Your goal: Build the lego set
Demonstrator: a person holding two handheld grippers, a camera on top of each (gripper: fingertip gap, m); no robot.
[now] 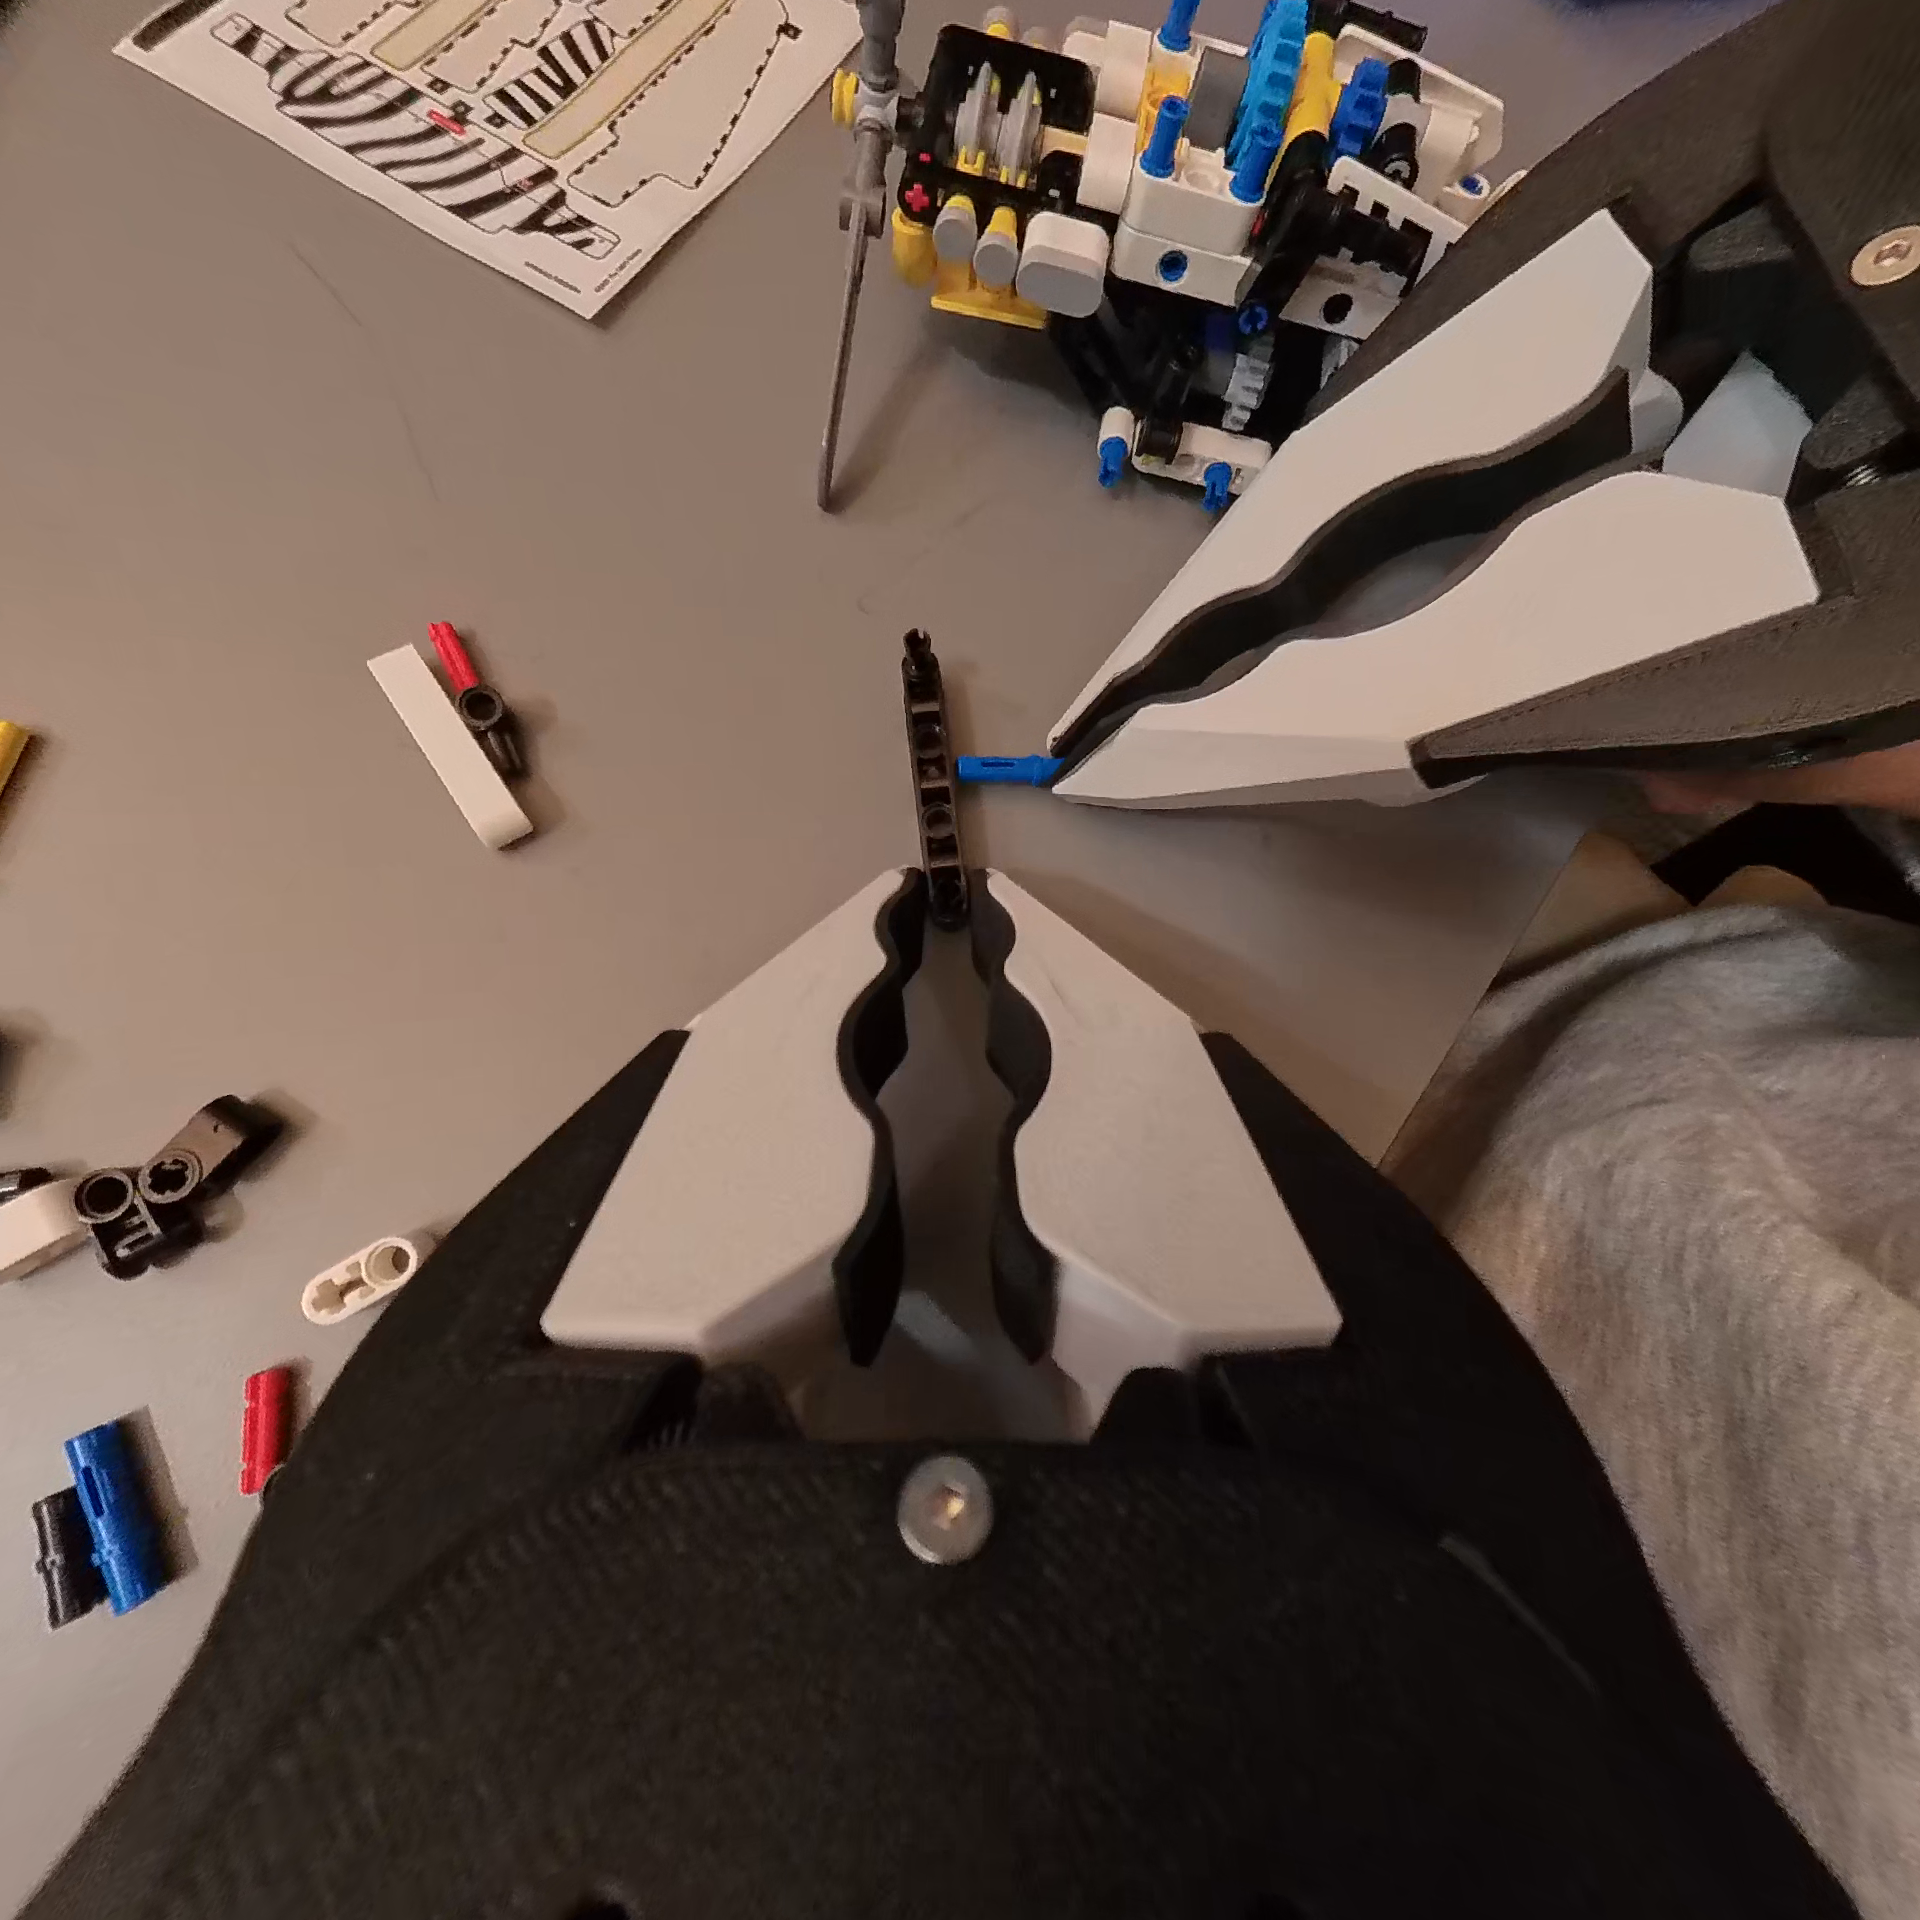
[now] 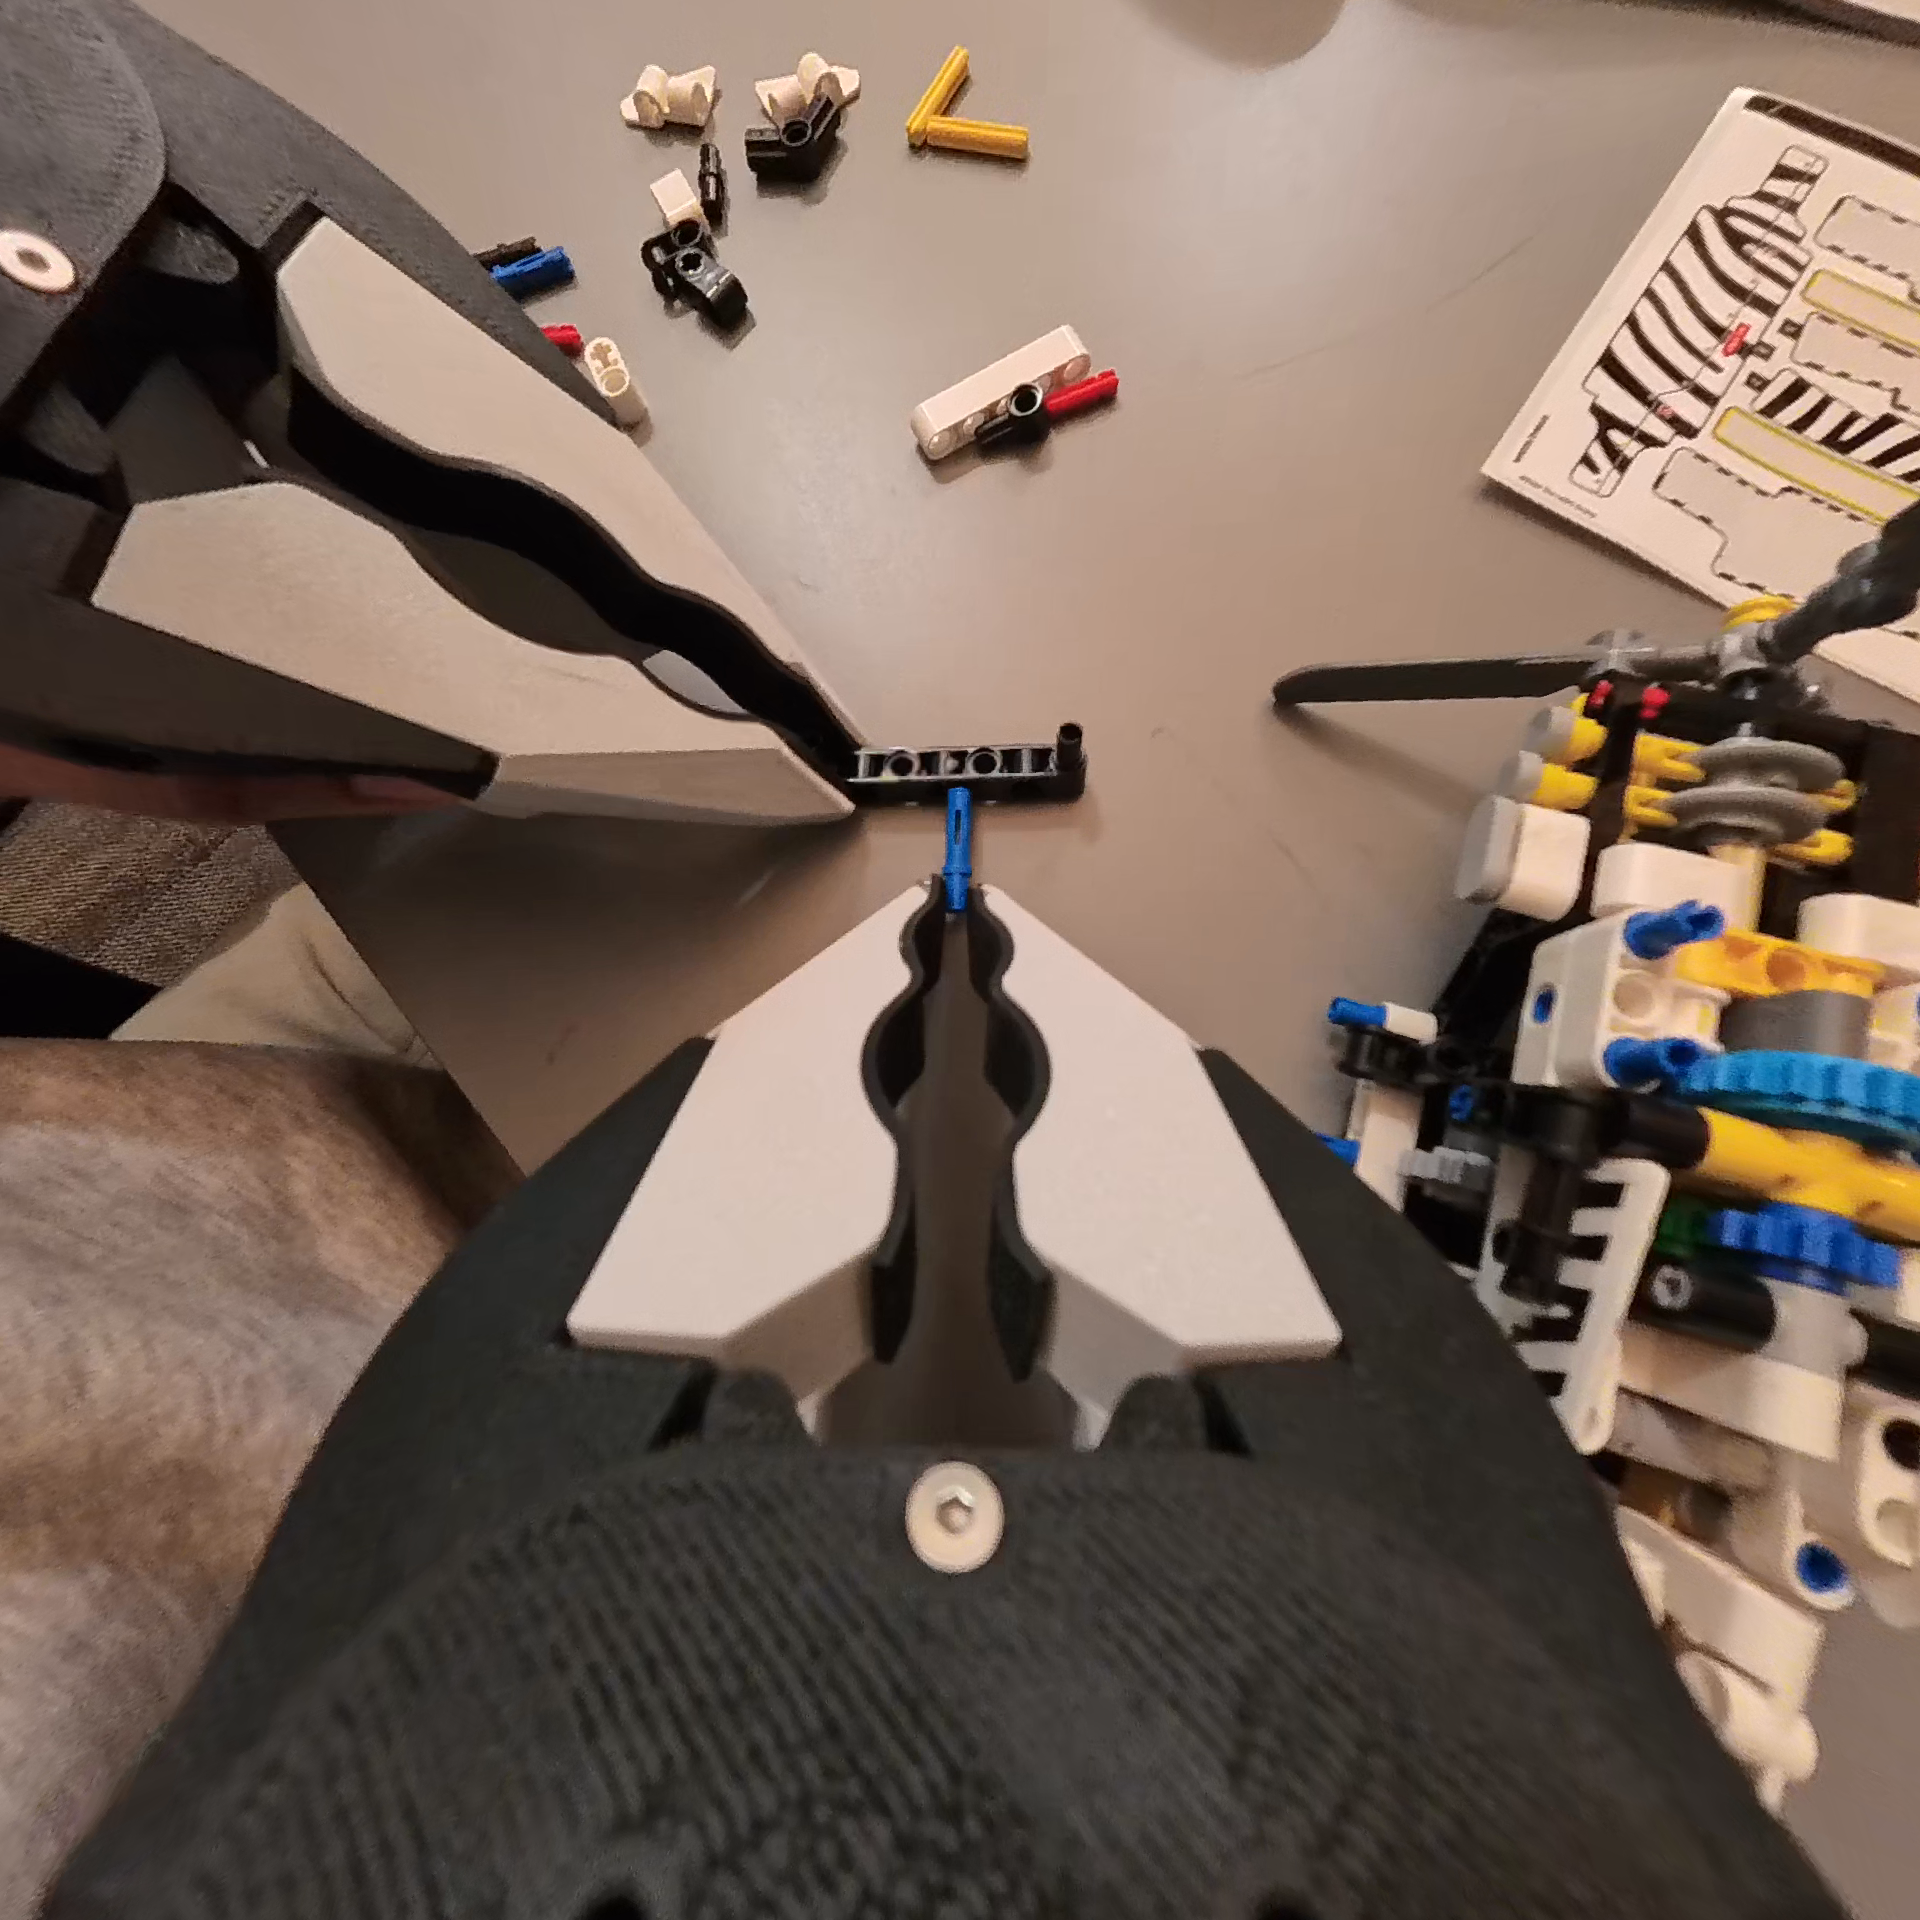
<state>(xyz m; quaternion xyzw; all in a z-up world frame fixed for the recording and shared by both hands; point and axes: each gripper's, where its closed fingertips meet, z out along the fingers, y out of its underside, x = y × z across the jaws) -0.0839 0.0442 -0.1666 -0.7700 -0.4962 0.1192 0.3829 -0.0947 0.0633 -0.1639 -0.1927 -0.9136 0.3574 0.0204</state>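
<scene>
My left gripper (image 1: 948, 896) is shut on one end of a black holed beam (image 1: 931, 769) with a black pin at its far end. My right gripper (image 2: 956, 896) is shut on a blue pin (image 2: 957, 844) and holds its tip against the side of the black beam (image 2: 966, 767). In the left wrist view the right gripper (image 1: 1058, 771) comes in from the right with the blue pin (image 1: 1003, 769) touching the beam. In the right wrist view the left gripper (image 2: 840, 764) comes in from the left. The part-built model (image 1: 1164, 208) stands behind them; it also shows in the right wrist view (image 2: 1662, 1091).
A sticker sheet (image 1: 499, 114) lies at the back left. Loose parts lie on the grey table: a white beam (image 1: 449, 743) with a red and black pin piece (image 1: 473, 694), black connectors (image 1: 156, 1184), a blue pin (image 1: 112, 1519), a red pin (image 1: 265, 1429). A grey sleeve (image 1: 1714, 1299) is at the right. My left and right fingertips are right by each other.
</scene>
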